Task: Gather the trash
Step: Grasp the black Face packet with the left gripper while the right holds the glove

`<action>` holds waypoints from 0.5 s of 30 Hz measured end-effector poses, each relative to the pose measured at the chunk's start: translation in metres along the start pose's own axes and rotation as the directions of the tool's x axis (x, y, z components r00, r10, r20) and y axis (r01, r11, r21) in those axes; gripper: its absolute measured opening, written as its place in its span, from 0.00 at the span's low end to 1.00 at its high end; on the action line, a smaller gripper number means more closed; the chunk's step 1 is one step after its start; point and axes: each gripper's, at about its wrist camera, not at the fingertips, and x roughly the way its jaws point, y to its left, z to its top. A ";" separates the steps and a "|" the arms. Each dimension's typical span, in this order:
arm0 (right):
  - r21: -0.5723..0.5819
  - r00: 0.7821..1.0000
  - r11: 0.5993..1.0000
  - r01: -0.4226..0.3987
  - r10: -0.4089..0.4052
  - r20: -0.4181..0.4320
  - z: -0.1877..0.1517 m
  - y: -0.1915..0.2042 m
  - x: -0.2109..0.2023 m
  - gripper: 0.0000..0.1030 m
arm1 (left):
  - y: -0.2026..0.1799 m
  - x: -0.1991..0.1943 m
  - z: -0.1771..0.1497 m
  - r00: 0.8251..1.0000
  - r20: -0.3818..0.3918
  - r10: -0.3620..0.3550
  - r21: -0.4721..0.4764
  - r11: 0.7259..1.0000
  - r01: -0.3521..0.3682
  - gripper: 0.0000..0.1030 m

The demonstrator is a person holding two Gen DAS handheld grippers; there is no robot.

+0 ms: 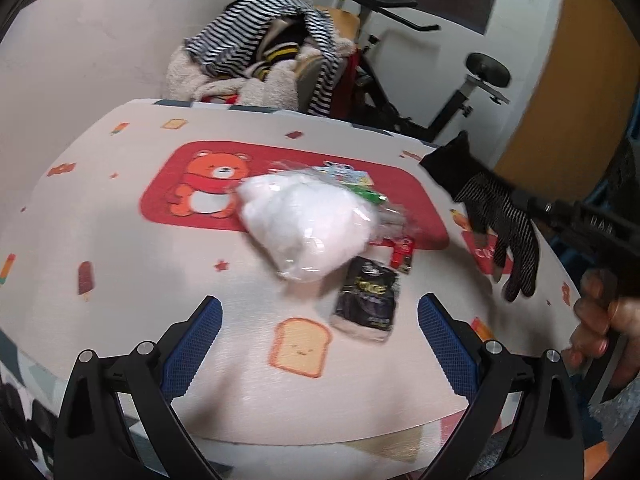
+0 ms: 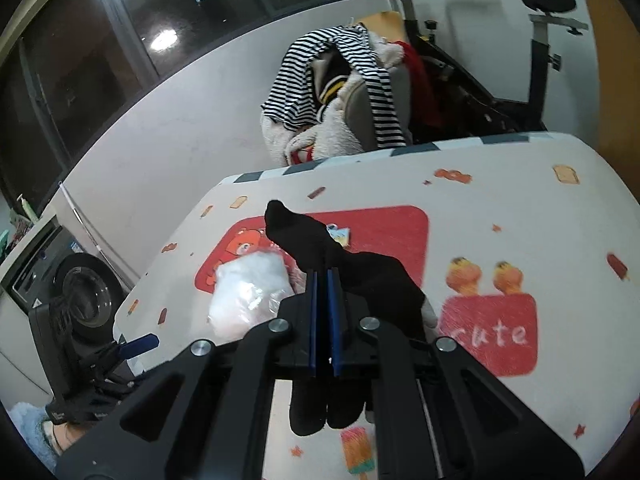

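The right gripper (image 2: 324, 276) is clamped on a black glove (image 1: 496, 216), lifted right of the white bag (image 1: 308, 224). The left gripper (image 1: 320, 344) gapes empty before it; bag and wrappers (image 1: 366, 304) remain.

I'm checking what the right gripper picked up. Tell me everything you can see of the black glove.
The black glove is a knit fabric one, plain black at the cuff and finely striped grey over the palm and fingers. It hangs limp above the table, pinched near its middle between the blue pads of the right gripper, which is shut on it. The cuff sticks up and away from the gripper; the fingers dangle downward. In the right wrist view it drapes over both sides of the closed pads. Nothing else appears to touch it.
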 end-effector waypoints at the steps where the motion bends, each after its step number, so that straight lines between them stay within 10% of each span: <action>1: 0.015 1.000 1.000 0.002 -0.002 -0.006 -0.006 -0.004 -0.001 0.09 | -0.004 0.004 0.000 1.000 -0.010 -0.012 0.019 1.000 0.012 0.85; 12: 0.107 0.996 0.993 0.046 -0.038 -0.080 -0.062 -0.028 0.002 0.09 | -0.032 0.084 0.006 0.980 -0.198 -0.031 0.112 0.992 0.054 0.67; 15: 0.086 0.995 0.995 0.049 -0.042 -0.089 -0.063 -0.026 0.002 0.09 | -0.031 0.084 0.009 0.979 -0.206 -0.009 0.105 0.994 0.031 0.35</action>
